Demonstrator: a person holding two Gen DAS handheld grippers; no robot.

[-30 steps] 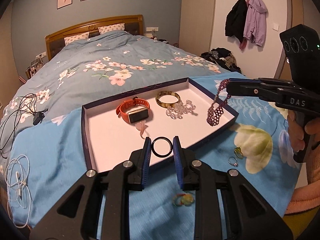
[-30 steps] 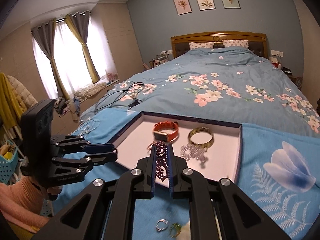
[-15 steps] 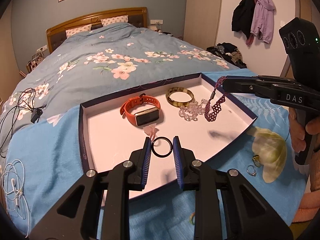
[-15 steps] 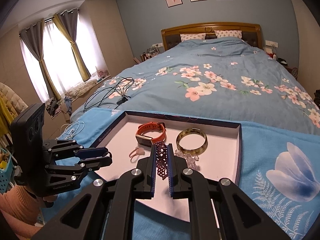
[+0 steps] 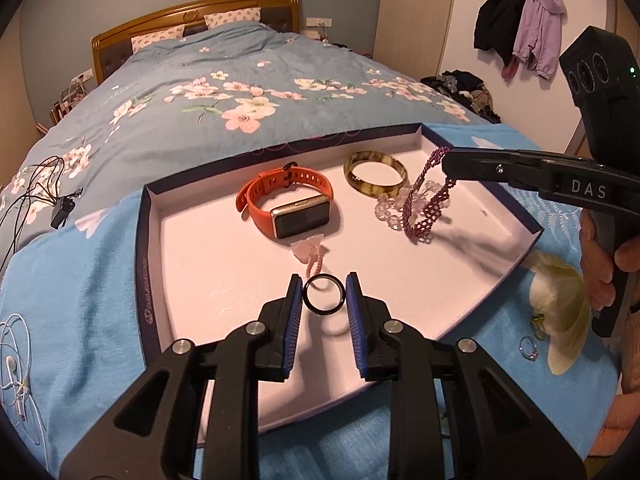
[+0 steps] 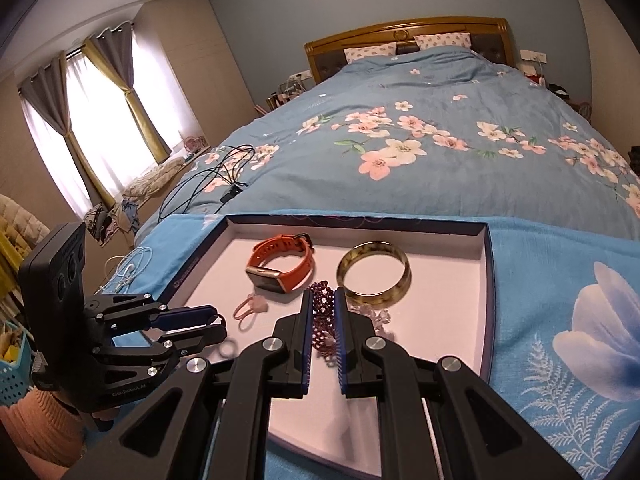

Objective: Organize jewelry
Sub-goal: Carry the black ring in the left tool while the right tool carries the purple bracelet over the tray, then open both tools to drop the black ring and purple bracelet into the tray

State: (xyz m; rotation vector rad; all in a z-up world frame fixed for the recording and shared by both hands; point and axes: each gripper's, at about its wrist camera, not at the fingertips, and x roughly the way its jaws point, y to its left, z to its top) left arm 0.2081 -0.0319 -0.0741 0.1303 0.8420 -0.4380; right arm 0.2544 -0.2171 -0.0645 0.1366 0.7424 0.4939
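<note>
Orange watch [image 5: 286, 204] and bangle [image 5: 375, 174] already lie in the tray [image 5: 146, 248]; two rings [image 5: 530, 348] remain on the bed. Left gripper [image 5: 323, 300] pinches a black ring [image 5: 323, 299]; right gripper [image 6: 322, 312] clamps a purple bracelet [image 6: 322, 312].

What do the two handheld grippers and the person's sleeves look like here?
Both the left gripper and right gripper are matte black with silver screws and ribbed blue pads. The right one reads "DAS" in white. Each has a boxy three-lens camera head. Sleeves are ribbed pink knit.
</note>
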